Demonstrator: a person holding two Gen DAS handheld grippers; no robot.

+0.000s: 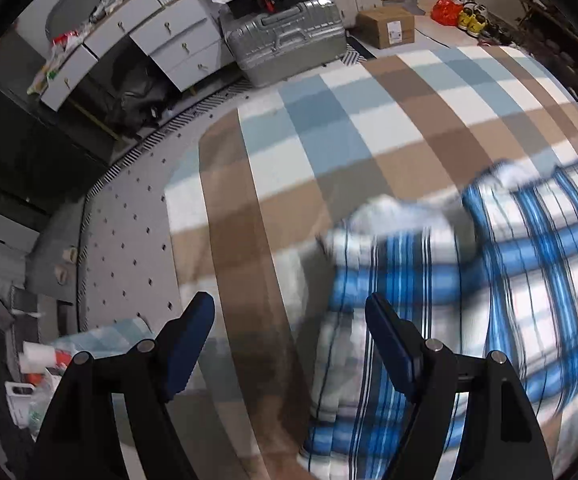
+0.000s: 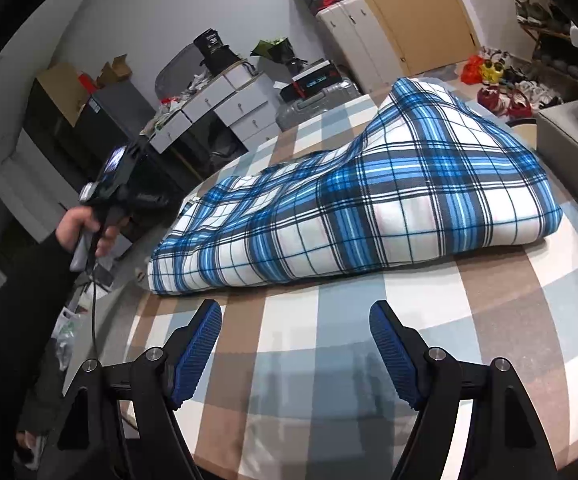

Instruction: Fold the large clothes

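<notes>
A large blue, white and black plaid garment (image 2: 369,200) lies folded over in a bulky heap on the bed's brown, blue and white checked cover (image 2: 329,360). In the left wrist view the garment (image 1: 469,280) is blurred and fills the right side. My left gripper (image 1: 289,300) is open over the cover at the garment's left edge. Its right finger (image 1: 389,336) is over the plaid cloth, and nothing is pinched. My right gripper (image 2: 295,308) is open, above bare cover just in front of the garment's near edge. A person's hand (image 2: 85,228) in a dark sleeve holds the left tool beside the bed.
A silver suitcase (image 1: 289,40), a white chest of drawers (image 1: 149,36) and a cardboard box (image 1: 385,26) stand beyond the bed. Shoes and a red bag (image 2: 497,80) lie by the wooden door (image 2: 421,12). Clutter (image 1: 37,368) lies on the floor at the bed's left.
</notes>
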